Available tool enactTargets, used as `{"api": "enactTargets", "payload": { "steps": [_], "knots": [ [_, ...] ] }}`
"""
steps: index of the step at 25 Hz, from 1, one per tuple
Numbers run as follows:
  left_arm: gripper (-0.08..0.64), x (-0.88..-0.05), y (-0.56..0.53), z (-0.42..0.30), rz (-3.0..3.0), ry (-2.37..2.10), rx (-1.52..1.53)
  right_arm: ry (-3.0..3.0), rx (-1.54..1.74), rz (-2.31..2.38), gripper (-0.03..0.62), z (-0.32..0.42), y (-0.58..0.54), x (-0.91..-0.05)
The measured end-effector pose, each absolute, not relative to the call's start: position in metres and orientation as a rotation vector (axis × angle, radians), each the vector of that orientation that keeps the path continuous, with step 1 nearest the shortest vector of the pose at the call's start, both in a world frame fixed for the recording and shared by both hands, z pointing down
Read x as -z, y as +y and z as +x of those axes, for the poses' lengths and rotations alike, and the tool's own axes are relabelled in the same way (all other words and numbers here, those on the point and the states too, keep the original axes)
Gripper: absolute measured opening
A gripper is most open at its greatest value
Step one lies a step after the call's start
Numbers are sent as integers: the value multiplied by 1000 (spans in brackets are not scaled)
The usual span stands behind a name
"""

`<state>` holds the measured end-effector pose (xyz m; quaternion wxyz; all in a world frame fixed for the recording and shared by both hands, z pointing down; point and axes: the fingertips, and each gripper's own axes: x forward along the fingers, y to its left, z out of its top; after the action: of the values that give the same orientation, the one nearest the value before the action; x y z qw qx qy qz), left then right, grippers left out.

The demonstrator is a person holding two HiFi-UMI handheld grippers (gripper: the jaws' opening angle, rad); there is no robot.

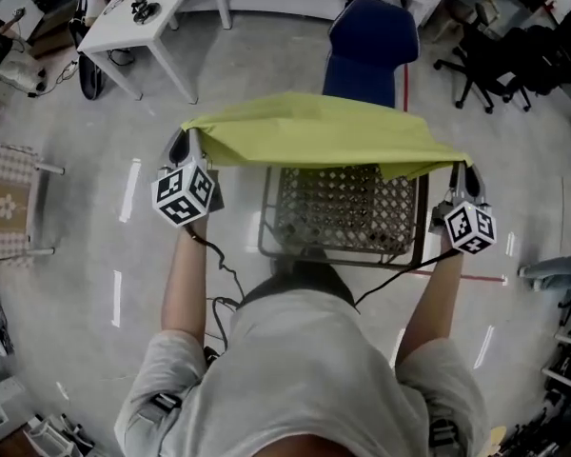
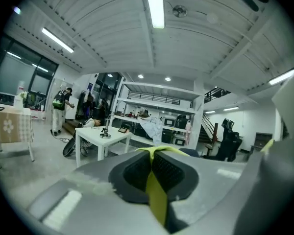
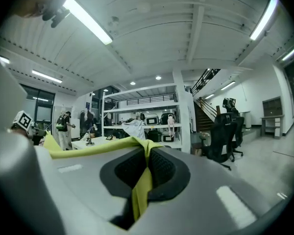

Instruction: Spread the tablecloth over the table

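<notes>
Nearest the camera, the person's grey shirt (image 1: 295,369) filled the bottom of the head view, with both bare forearms reaching forward. The left gripper (image 1: 183,146) and the right gripper (image 1: 462,174) were held well apart at about the same level, each with its marker cube turned up toward the camera. In the left gripper view the jaws were pressed together on a thin fold of the yellow-green tablecloth (image 1: 324,131), which ran down between the dark pads. The right gripper view showed the same: jaws clamped on a corner of the cloth, with the fabric trailing away to the left.

The cloth hung in the air, drawn out between the two grippers in a loosely creased band. Below it stood the wire-mesh tabletop (image 1: 343,212). From the head view the cloth overlapped the far edge of the mesh and left the rest bare; whether it touched the mesh could not be told.

Beyond stood a blue chair (image 1: 371,41), farther left a white table (image 1: 147,17), and to the right black office chairs (image 1: 500,60) on the grey floor (image 1: 86,255).
</notes>
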<state>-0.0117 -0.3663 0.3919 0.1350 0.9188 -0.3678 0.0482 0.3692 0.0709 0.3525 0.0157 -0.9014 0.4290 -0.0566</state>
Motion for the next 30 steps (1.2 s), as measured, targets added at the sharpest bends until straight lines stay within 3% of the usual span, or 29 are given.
{"api": "enactTargets", "payload": {
  "steps": [12,20,30],
  "knots": [
    [25,-423,-248,31,2774,-811,-270,1003,314,-2873,9,377,226,-382],
    [25,-415,-167,16,2786,-869,-281,1042,148,-2993,9,387,299,-348],
    [25,-443,-135,-48,2712,-1067,-406,1358,375,-2841,9,349,296,-420]
  ]
}}
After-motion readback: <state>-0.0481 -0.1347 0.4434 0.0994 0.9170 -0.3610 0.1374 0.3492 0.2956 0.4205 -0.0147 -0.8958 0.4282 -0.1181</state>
